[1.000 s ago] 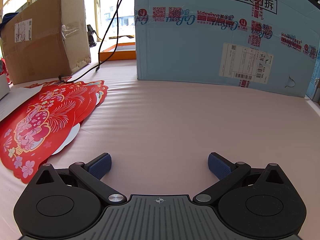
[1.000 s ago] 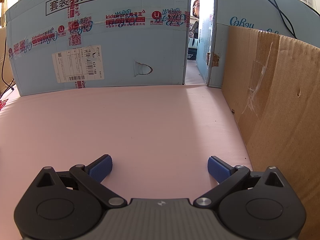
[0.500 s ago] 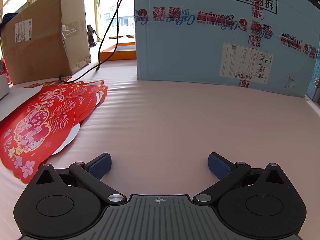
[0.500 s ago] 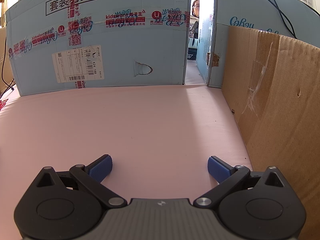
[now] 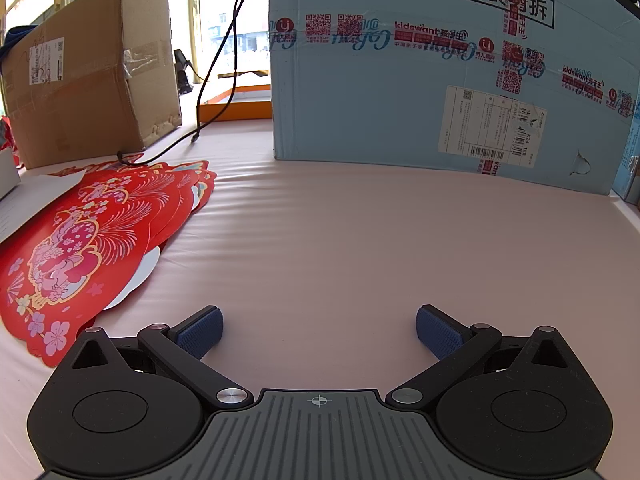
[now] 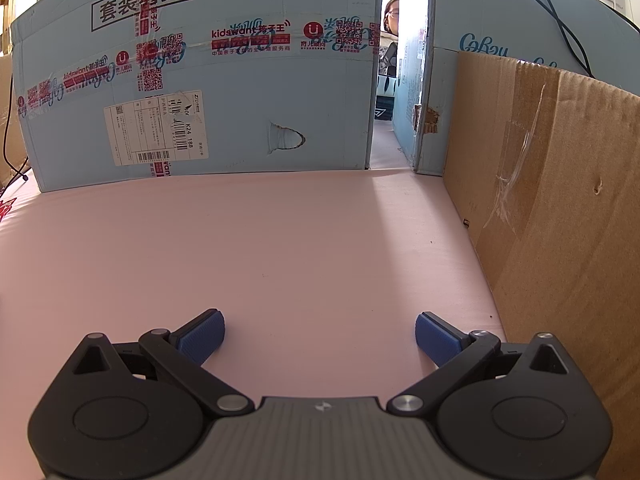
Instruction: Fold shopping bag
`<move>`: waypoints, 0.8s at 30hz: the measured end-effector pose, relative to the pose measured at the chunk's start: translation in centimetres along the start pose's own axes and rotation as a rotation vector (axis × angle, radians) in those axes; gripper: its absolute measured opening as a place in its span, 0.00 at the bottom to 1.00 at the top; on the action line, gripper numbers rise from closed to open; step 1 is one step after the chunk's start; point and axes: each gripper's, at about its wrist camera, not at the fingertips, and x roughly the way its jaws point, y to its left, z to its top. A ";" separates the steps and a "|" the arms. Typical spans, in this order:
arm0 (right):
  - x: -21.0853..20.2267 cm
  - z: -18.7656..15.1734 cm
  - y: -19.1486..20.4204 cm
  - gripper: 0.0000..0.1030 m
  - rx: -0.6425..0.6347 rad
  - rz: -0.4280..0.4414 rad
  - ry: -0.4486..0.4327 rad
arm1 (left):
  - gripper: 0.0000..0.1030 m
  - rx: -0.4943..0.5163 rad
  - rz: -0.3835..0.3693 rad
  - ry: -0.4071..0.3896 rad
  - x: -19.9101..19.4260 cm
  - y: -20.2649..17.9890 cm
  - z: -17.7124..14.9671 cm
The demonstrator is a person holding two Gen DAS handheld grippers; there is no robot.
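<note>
A stack of flat red bags (image 5: 80, 236) printed with pink and gold flowers lies on the pink table (image 5: 340, 240) at the left of the left wrist view. My left gripper (image 5: 319, 332) rests low over the table, to the right of the stack and apart from it, open with nothing between its blue pads (image 5: 200, 334). My right gripper (image 6: 319, 336) also stands open over bare pink table (image 6: 240, 240), holding nothing. Only a red tip of the stack (image 6: 6, 208) shows at the left edge of the right wrist view.
A big light-blue carton (image 5: 440, 72) walls off the back of the table. A brown cardboard box (image 5: 88, 80) stands at the back left with a black cable (image 5: 216, 60) trailing beside it. Another brown carton (image 6: 560, 220) stands close on the right of my right gripper. A person (image 6: 391, 16) shows through the gap between cartons.
</note>
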 end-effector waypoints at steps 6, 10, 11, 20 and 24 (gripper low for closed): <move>0.0 0.0 0.0 1.00 0.000 0.000 0.000 | 1.00 0.000 0.000 0.000 0.0 0.0 0.0; 0.0 0.0 0.0 1.00 0.000 0.000 0.000 | 1.00 0.001 0.000 0.000 0.0 0.0 0.0; 0.0 0.0 0.0 1.00 0.000 0.000 0.000 | 1.00 0.000 0.000 0.000 0.0 0.0 0.0; -0.2 0.1 0.4 1.00 0.000 -0.001 0.000 | 1.00 0.000 0.000 0.000 0.0 0.0 0.0; -0.3 0.2 0.4 1.00 0.000 -0.001 0.000 | 1.00 0.000 0.000 0.000 0.0 0.0 0.0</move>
